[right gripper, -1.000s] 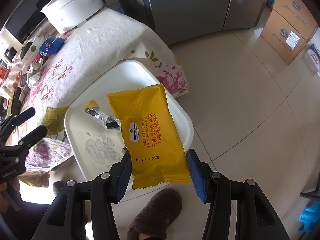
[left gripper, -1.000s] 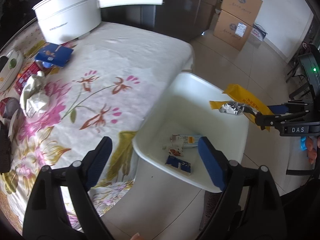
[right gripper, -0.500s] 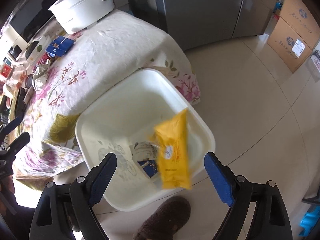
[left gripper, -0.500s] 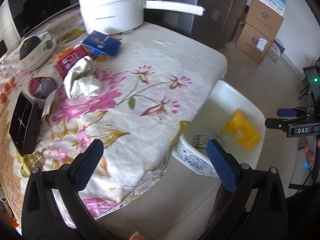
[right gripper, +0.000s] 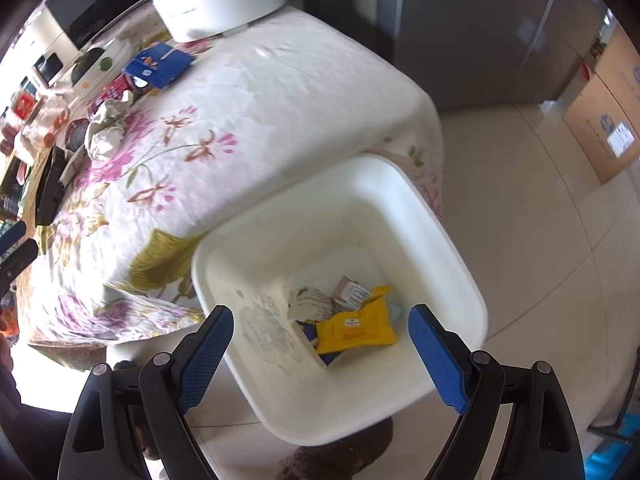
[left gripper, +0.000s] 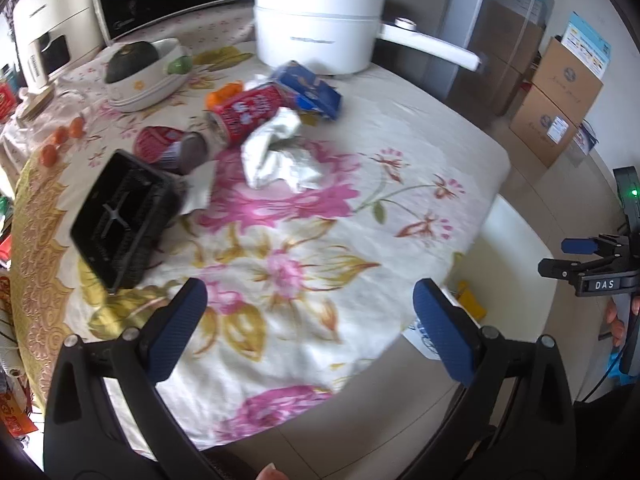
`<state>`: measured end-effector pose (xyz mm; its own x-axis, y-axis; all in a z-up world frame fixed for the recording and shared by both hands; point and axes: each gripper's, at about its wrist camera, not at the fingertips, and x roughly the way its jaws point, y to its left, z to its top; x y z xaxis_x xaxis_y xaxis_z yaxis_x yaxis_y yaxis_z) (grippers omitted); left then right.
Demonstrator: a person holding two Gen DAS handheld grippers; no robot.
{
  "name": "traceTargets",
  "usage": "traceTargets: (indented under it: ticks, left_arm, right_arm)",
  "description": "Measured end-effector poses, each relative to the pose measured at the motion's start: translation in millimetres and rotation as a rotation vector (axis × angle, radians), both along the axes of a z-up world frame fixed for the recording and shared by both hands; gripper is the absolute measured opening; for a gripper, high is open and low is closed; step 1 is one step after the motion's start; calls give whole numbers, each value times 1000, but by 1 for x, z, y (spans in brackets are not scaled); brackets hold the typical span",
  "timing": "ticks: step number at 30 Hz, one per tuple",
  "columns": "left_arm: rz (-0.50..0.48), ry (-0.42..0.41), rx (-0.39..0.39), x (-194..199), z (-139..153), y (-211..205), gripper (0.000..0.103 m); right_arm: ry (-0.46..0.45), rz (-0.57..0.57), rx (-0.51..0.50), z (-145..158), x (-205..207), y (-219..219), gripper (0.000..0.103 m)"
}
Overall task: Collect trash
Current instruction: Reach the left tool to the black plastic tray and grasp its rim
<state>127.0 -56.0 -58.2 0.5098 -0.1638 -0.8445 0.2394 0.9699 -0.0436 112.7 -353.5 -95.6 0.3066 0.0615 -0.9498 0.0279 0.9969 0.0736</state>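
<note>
A white bin (right gripper: pixel 448 240) stands on the floor at the table's corner. A yellow snack wrapper (right gripper: pixel 356 328) lies inside it on other scraps. My right gripper (right gripper: pixel 320 344) is open and empty above the bin. My left gripper (left gripper: pixel 312 320) is open and empty over the table's near edge. On the floral tablecloth (left gripper: pixel 288 248) lie a crumpled white paper (left gripper: pixel 280 156), a red can (left gripper: pixel 244 114), a blue carton (left gripper: pixel 308 90) and a black tray (left gripper: pixel 120 216). The bin's edge (left gripper: pixel 516 228) and my right gripper (left gripper: pixel 568 256) show in the left wrist view.
A white pot with a long handle (left gripper: pixel 320 36) stands at the table's back. A bowl with dark fruit (left gripper: pixel 144 68) and small orange fruits (left gripper: pixel 60 136) are at the left. Cardboard boxes (left gripper: pixel 556 112) stand on the floor at the right.
My right gripper opened and the yellow wrapper dropped into the bin. My left gripper swung away from the bin to over the table, facing the trash pile.
</note>
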Motion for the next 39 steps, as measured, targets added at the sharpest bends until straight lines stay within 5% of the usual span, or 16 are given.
traceTargets:
  ticks: [7,13,16,31,39]
  left_arm:
    - [124,17,-6,23,-6,64,102]
    - [154,-9,84,47,-20,101,102]
    - [177,1,48,56,-25,117,102]
    - [38,3,26,68,-43,134,96]
    - [20,32,56,79,-57,133,74]
  right_arm:
    - [-13,42,-3,4,16,33,91]
    - [-9,54,1,2,29,58,91]
    - [-17,64,-15,2,36,70,91]
    - [-28,117,-12,-1,69,124,91]
    - [-33,114,-19,-7,80,134,91]
